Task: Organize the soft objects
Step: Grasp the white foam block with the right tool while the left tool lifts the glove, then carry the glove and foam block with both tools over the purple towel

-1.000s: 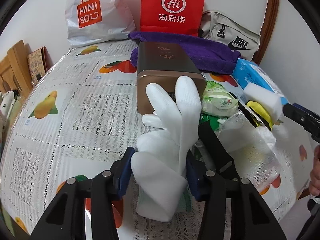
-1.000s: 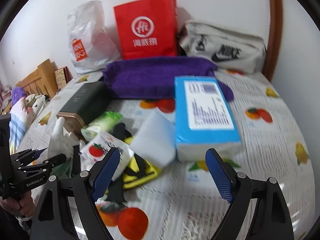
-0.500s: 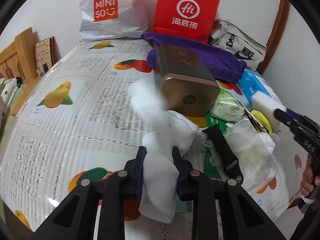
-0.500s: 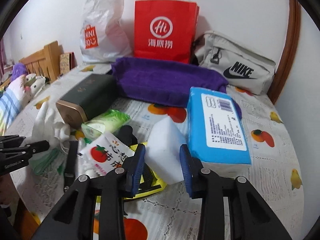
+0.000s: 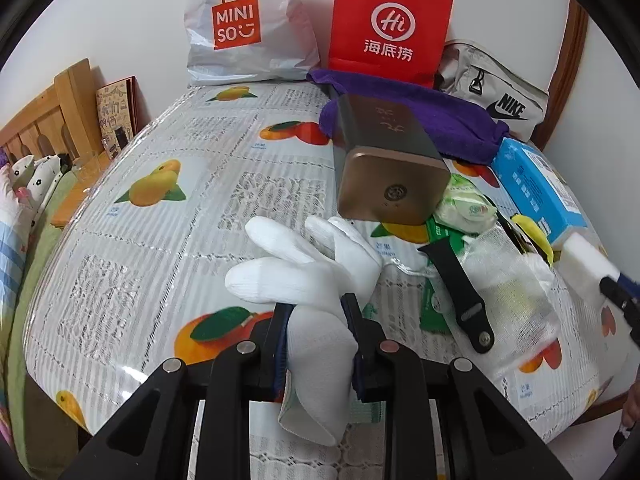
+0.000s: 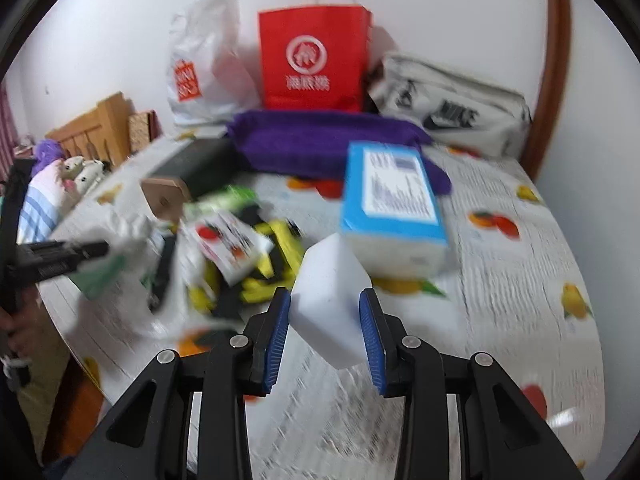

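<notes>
My left gripper is shut on a white glove, held just above the fruit-print tablecloth; the glove's fingers droop forward and left. My right gripper is shut on a white sponge block, lifted a little off the table; the sponge also shows at the right edge of the left wrist view. A purple towel lies folded at the back, and a blue tissue pack sits just beyond the sponge.
A gold-ended dark box lies beyond the glove. A pile holds a green wipes pack, black strap, mesh pouch and yellow item. Miniso bag, red bag and Nike bag line the wall.
My left gripper has pulled the glove back and left, clear of the gold box. My right gripper has lifted the sponge off the pile, with the view swinging; it is blurred now.
</notes>
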Available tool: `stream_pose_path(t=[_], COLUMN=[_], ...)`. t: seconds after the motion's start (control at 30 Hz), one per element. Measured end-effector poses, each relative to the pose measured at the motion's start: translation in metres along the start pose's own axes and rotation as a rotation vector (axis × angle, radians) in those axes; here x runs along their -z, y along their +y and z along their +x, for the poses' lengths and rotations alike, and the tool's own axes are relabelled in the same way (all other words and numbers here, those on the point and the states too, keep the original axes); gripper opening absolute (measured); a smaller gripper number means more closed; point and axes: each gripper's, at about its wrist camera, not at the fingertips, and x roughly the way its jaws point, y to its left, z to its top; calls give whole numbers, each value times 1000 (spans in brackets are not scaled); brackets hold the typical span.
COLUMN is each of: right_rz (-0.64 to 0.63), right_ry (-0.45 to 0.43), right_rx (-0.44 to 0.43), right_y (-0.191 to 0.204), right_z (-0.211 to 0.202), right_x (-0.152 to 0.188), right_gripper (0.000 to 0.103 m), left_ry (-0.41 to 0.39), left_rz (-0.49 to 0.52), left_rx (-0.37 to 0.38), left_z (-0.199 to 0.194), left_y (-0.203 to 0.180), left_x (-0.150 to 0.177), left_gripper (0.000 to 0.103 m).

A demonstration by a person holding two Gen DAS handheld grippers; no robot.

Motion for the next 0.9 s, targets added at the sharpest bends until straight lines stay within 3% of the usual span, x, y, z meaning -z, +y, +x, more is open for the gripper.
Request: stream_pose_path(t=[0.1, 0.17, 0.23, 0.3, 0.47, 0.53, 0.57, 0.6, 0.63, 0.67, 0.77, 0.9], right_rz=[54, 72, 76, 77, 121, 145, 153, 158, 160, 157, 128, 135], right_ry=[54, 64, 73, 80, 95, 98, 89, 79, 76, 79, 61, 39], right_rx=[5, 24, 34, 43, 42, 49, 48, 39, 24, 17, 38, -7], right_y=[-13, -17, -19, -20, -25, -28, -29, -29, -30, -31, -28, -28], right_z=[10, 15, 19, 26, 42, 47, 47, 46, 46, 47, 45, 36], right_x=[12, 18, 22, 24, 24, 23, 23, 23, 22, 21, 17, 10], right_gripper=[37, 38, 43, 57, 59, 58, 53, 37, 31, 32, 32, 32], left_ry=[11, 17, 23, 23, 38, 37, 32, 25, 21, 15, 4, -3], left_rz=[14, 21, 27, 34, 53, 72, 79, 81, 82, 86, 92, 39], left_rx=[-6, -15, -20, -25, -33, -58, -72, -80, -85, -87, -73, -19], left_z=[2, 4, 6, 8, 20, 24, 26, 27, 28, 28, 25, 16], left_y=[-5, -7, -8, -10, -19, -23, -25, -24, -24, -23, -19, -8], left_x=[2, 3, 3, 2, 2, 2, 2, 2, 1, 1, -4, -11], left_gripper=[24, 31, 39, 46, 64, 65, 65, 65, 62, 49, 31, 24])
